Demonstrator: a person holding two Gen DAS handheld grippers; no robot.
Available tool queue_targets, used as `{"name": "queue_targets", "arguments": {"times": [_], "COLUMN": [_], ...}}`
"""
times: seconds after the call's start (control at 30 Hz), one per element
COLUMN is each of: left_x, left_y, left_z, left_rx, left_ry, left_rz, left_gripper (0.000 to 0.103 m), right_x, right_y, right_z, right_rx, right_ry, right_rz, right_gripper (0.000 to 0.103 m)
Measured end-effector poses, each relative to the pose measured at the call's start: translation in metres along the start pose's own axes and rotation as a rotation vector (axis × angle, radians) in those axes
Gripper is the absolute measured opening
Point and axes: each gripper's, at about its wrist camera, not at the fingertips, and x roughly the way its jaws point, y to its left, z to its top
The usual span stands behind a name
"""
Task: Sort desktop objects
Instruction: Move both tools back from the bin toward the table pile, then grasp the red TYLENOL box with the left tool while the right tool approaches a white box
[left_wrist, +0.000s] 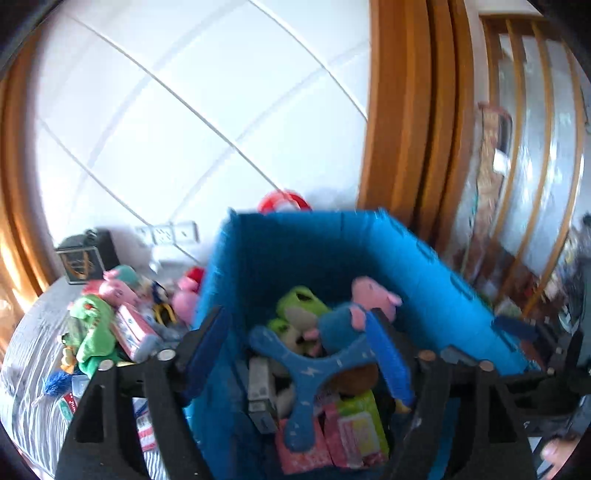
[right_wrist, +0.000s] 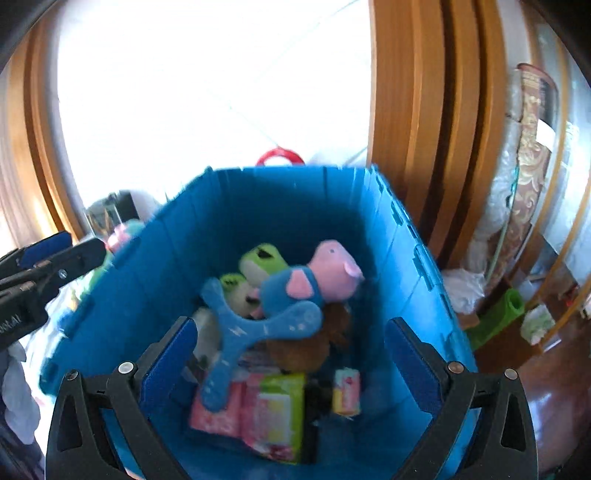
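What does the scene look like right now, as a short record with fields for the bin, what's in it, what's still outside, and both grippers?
bin: blue bin, open top
in bin: blue boomerang on top, pig plush, frog plush, pink and green boxes
outside: toy pile on the table, left of the bin
left gripper: open, empty, over the bin
right gripper: open, empty, over the bin
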Motion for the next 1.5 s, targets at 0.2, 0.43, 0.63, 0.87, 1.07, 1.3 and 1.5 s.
{"name": "queue_targets", "arguments": {"times": [0.2, 0.43, 0.63, 0.87, 1.07, 1.3, 1.5], "left_x": [-0.041, -0.061, -0.087, -0.091, -0.072, -0.001, 0.075], "left_y": [0.036, 0.11, 0.197, 0.322, 0.443, 0.532, 0.548], "left_z": [-0.02, -0.048, -0.073, -0.107, -0.133, -0.189, -0.25], "left_rx": [-0.072, -0.158, -0.249, -0.314, -0.315, -0.353, -0.39], "left_ry": [-0.092, -0.035, -0.041, 0.02, 0.138, 0.359, 0.531], "left_rz": [0.114, 0.261, 0.355, 0.437, 0.456, 0.4, 0.335], "left_gripper": [0.081, 0.081, 0.081, 0.081, 0.081, 0.081, 0.081], "right_x": [-0.019, -0.014, -0.008, 0.006, 0.055, 0.138, 0.184], "right_y": [0.022, 0.074, 0.152, 0.255, 0.345, 0.394, 0.407], "right_z": [-0.012, -0.008, -0.005, -0.008, -0.018, -0.053, -0.089], "right_rx": [0.053, 0.044, -0.054, -0.108, -0.08, 0.0, 0.004], "right_ry": [-0.151, -0.228, -0.241, -0.272, -0.193, 0.019, 0.172], "right_rz": [0.092, 0.272, 0.382, 0.396, 0.349, 0.178, 0.1], "right_gripper": [0.103, 0.103, 0.103, 0.103, 0.103, 0.103, 0.103]}}
